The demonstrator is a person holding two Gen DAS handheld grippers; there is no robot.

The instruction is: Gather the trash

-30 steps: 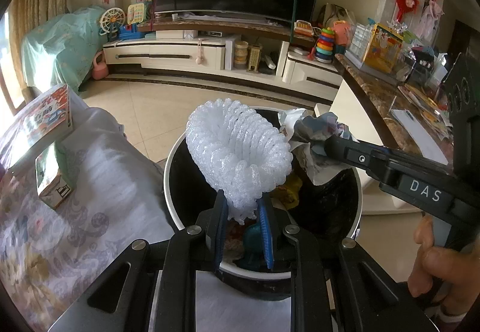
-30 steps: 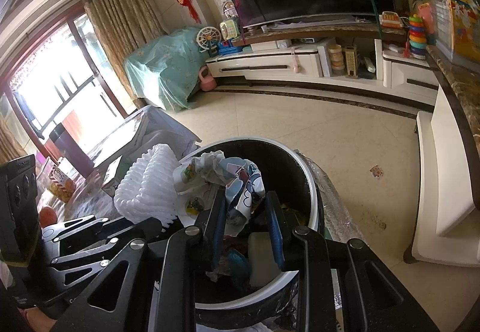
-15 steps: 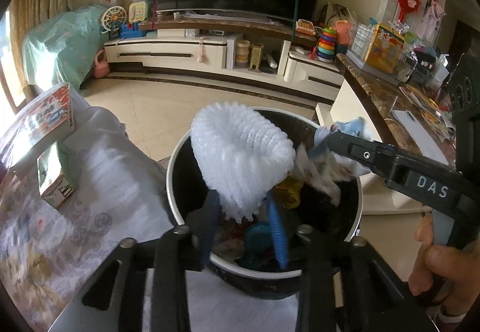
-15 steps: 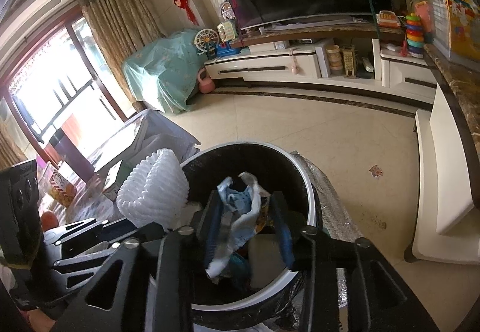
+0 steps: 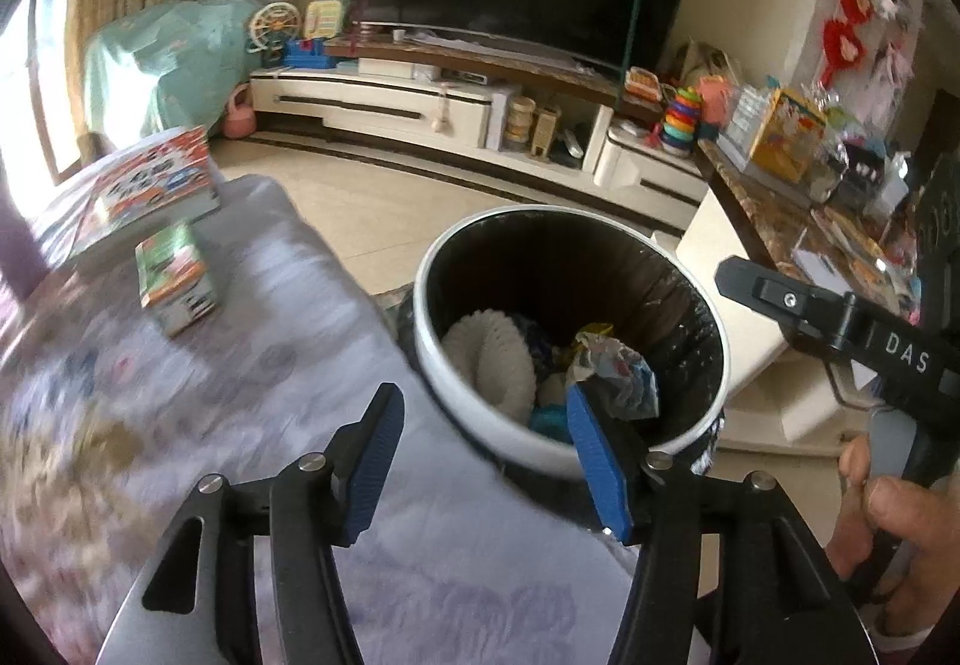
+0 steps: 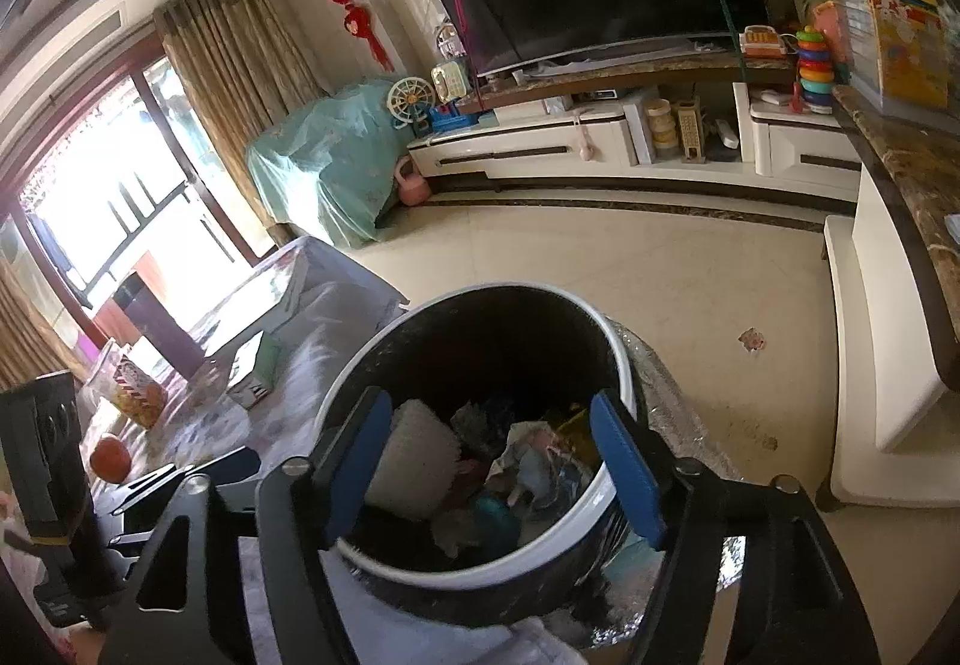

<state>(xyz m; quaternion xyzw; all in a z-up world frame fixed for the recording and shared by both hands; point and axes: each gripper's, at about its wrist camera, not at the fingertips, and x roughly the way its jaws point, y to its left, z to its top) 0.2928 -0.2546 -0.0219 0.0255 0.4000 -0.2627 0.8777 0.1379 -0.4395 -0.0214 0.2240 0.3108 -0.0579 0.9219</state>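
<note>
Both claws are opening, nothing between their pads now. Left claw [image 5: 486, 461] dropped its foam net [image 5: 489, 365] into the bin [image 5: 480, 419]; right claw [image 6: 492, 464] dropped its crumpled wrapper [image 6: 540, 461] there too.

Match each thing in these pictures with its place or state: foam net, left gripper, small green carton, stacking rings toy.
Things:
1. foam net
2. left gripper
3. small green carton
4. stacking rings toy

Places or states:
A. on the TV cabinet
B. lying in the bin
C. on the patterned cloth
D. empty, jaws opening

Pairs: 1-B, 2-D, 3-C, 4-A
</note>
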